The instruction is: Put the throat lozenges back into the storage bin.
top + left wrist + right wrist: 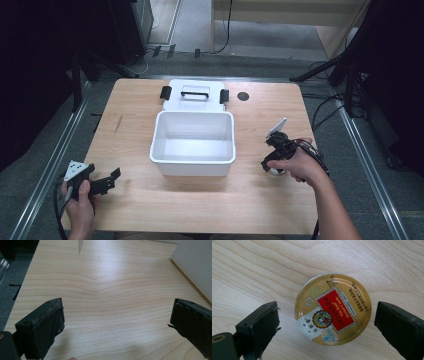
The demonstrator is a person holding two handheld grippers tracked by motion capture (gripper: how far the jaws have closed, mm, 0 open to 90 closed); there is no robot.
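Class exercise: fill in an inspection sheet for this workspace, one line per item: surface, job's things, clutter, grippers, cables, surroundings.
Surface: wooden table, small dark streak at far left.
Job's things: open white box, empty, its lid behind it; round candy tin flat on the table.
Clutter: nothing seen.
Grippers: left gripper open over bare wood; right gripper open, jaws either side of the tin, not touching.
Cables: black ones trail from both grippers.
Surroundings: grey floor, dark stands, loose wires.

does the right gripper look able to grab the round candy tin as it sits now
Probably yes. The right gripper hangs over the candy tin with its jaws open on either side, and only bare table lies around it.
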